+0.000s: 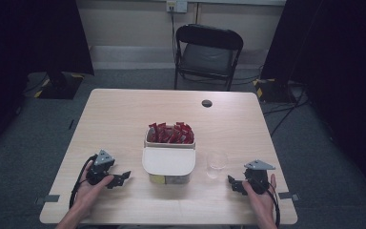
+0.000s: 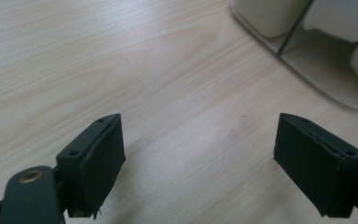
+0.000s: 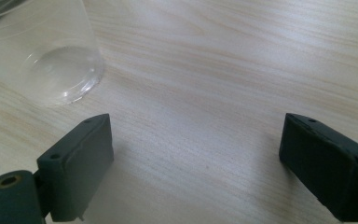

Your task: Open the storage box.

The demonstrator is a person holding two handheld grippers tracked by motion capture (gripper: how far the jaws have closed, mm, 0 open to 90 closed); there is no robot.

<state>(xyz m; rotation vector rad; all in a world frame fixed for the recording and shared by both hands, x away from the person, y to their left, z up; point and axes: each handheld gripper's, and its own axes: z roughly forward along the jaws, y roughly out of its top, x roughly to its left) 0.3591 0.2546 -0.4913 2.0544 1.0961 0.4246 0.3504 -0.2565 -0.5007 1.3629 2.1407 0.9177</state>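
With jaws wide apart and empty, the left gripper point(image 1: 119, 179) has the white box point(image 1: 168, 162) ahead to its right, and the right gripper point(image 1: 234, 184), equally spread and empty, has the clear cup point(image 1: 216, 164) ahead-left, nearer.

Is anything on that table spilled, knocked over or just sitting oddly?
Nothing stands out. The clear cup stands upright, the red packets stay inside the white box, and both grippers, left and right, rest open.
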